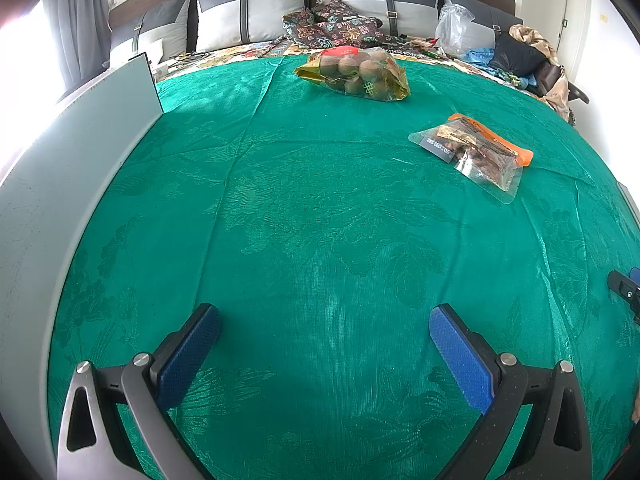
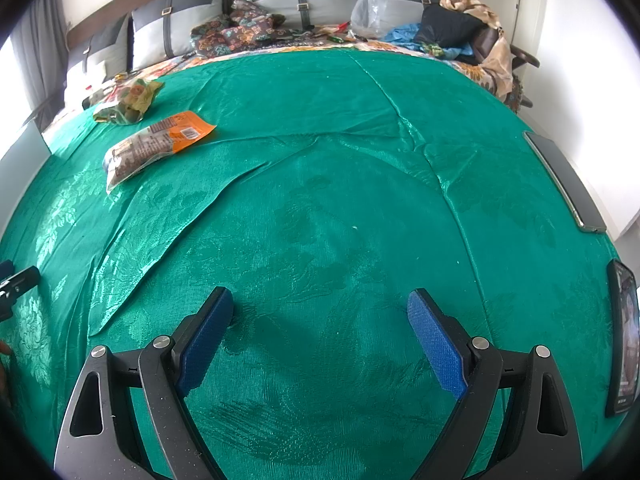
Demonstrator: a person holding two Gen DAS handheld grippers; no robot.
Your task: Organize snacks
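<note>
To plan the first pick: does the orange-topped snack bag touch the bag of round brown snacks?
Apart. The left wrist view shows green cloth between the orange-topped snack bag and the bag of round brown snacks.

Bed (image 1: 320, 240) under green cloth, grey headboard cushions (image 1: 248, 12), white walls.

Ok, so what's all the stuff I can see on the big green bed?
green cloth: one, shiny green, spread over the bed.
bag of round snacks: one, clear and gold with brown balls inside, far middle of the cloth.
orange snack pouch: one, clear with an orange edge, on the cloth nearer than the round snacks.
grey panel: one, pale grey, left edge of the cloth.
phones: two, dark, right edge of the cloth.
cushions: several, grey and white, against the headboard.
clear plastic bag: one, by the cushions.
pile of clothes: mixed colours, far right corner.
left hand-held gripper: blue pads, open, empty.
right hand-held gripper: blue pads, open, empty.
</note>
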